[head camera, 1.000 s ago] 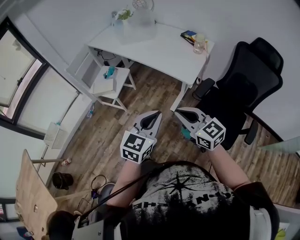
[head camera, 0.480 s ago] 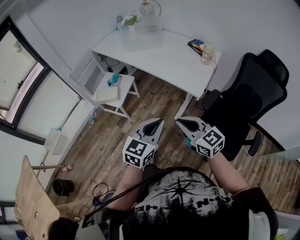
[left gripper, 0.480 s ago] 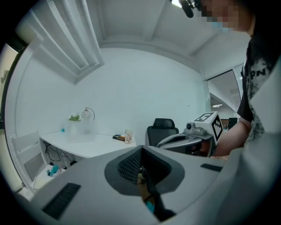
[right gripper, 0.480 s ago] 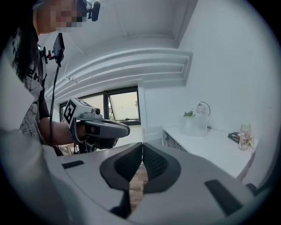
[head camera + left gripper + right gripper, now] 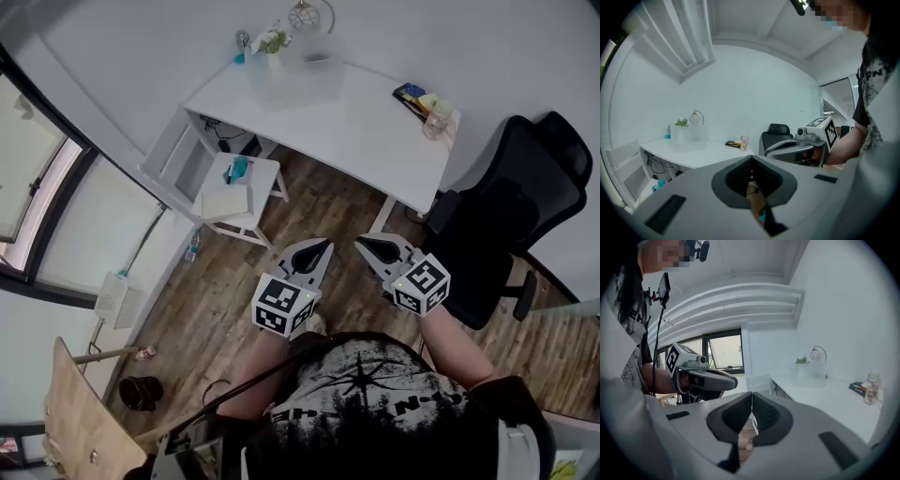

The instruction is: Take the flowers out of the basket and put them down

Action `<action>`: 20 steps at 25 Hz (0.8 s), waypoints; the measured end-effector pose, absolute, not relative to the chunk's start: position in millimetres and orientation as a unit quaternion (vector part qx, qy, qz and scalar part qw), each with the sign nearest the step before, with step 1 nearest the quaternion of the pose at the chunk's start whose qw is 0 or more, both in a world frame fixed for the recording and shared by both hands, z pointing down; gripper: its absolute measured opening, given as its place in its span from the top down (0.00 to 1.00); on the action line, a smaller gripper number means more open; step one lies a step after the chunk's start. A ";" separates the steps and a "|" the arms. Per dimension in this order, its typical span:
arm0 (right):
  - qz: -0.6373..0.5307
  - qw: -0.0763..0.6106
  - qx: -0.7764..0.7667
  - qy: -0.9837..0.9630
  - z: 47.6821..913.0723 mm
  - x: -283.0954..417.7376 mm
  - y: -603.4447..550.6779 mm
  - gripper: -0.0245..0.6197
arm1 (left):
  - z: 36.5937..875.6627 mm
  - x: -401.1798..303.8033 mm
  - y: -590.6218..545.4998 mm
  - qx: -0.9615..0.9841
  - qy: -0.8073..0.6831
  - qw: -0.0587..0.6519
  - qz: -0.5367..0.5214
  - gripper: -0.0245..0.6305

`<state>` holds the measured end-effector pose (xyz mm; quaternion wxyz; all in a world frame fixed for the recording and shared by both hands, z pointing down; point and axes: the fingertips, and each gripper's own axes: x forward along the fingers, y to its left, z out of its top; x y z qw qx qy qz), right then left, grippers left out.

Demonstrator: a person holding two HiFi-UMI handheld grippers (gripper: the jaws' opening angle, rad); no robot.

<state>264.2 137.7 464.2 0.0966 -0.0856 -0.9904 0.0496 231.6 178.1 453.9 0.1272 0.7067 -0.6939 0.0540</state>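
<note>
On the white table [image 5: 356,127] at the far side of the room stands a pale translucent basket [image 5: 298,73], with a small bunch of green and white flowers [image 5: 272,39] at its left end. The basket [image 5: 689,133] and flowers [image 5: 682,123] show small in the left gripper view, and again as basket [image 5: 811,373] and flowers [image 5: 801,360] in the right gripper view. Both grippers hang side by side over the wooden floor, well short of the table. My left gripper [image 5: 319,246] is shut and empty. So is my right gripper [image 5: 361,242].
A black office chair [image 5: 506,216] stands right of the table. A white stool [image 5: 239,187] with a teal item sits by the table's left leg. On the table's right end are a glass jar [image 5: 434,117] and a dark book [image 5: 410,92]. Windows line the left wall.
The table, basket and chair have slid lower and nearer in the head view as the person moves towards them. Both grippers stay shut and side by side.
</note>
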 end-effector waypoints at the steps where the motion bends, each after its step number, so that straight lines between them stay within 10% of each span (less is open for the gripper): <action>1: 0.051 0.097 -0.084 -0.990 465.3 253.2 138.7 0.93 | 454.6 220.9 179.2 0.707 -0.693 0.128 0.054 0.95; 20: 0.046 0.115 -0.088 -0.988 484.6 117.1 172.5 0.93 | 478.7 76.1 215.3 0.696 -0.703 0.139 0.049 0.95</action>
